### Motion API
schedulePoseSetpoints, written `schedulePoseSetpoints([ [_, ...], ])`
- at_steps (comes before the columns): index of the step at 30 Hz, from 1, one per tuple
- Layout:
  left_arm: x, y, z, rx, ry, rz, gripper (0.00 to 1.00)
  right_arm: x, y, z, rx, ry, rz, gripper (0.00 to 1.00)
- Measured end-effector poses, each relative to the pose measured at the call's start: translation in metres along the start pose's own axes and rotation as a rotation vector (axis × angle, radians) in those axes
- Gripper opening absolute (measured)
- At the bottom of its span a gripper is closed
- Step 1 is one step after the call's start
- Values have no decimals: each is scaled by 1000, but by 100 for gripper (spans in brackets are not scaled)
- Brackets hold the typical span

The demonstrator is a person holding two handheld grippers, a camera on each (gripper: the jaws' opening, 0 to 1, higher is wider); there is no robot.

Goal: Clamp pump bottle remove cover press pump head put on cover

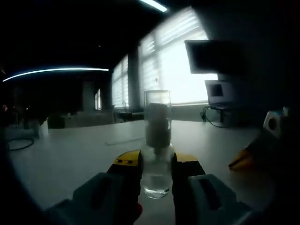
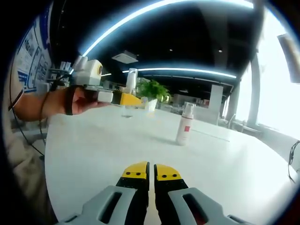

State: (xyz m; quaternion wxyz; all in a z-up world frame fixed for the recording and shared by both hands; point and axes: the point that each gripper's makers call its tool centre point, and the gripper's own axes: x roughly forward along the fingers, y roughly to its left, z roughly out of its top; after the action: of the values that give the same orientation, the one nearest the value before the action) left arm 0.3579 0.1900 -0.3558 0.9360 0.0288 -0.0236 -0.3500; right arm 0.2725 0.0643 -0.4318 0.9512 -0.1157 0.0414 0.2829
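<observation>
Holding a clear cover (image 1: 157, 140) between the left gripper (image 1: 156, 165) jaws.
Right gripper (image 2: 145, 172) closed, empty; cover could slip before reaching the pump bottle (image 2: 184, 124).

Pump bottle (image 1: 156, 140) backlit, its pump head blurred inside the clear cover (image 1: 157, 108).

Right gripper (image 2: 145, 172) sits low over the white table (image 2: 93, 154), jaws together and empty. Left gripper (image 2: 123, 98) holds a clear bottle (image 2: 131, 80) aloft; another pump bottle (image 2: 185, 124) stands beyond.

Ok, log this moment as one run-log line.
left gripper: shut on clear pump bottle, cover on | right gripper: shut, empty, over white table | second bottle: standing free
</observation>
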Motion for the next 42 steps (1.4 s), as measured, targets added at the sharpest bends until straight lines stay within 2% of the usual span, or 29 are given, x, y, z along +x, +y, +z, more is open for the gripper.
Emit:
schedulePoseSetpoints([
  [10, -11, -18, -11, -7, 23, -51, 16, 0, 0, 0, -2, 1, 0, 0],
  [18, -27, -37, -10, -7, 0, -95, 16, 0, 1, 0, -3, 0, 1, 0],
  [27, -42, -47, -23, -13, 6, -115, 16, 0, 0, 0, -4, 0, 2, 0],
  [32, -50, -55, -28, 42, 12, -125, 16, 0, 0, 0, -11, -1, 4, 0],
  [36, -51, -51, -31, 21, 11, -128, 16, 0, -1, 1, -21, -3, 3, 0],
  [42, -52, -54, -37, -6, 28, -133, 16, -1, -6, 1, -1, -8, -19, 0],
])
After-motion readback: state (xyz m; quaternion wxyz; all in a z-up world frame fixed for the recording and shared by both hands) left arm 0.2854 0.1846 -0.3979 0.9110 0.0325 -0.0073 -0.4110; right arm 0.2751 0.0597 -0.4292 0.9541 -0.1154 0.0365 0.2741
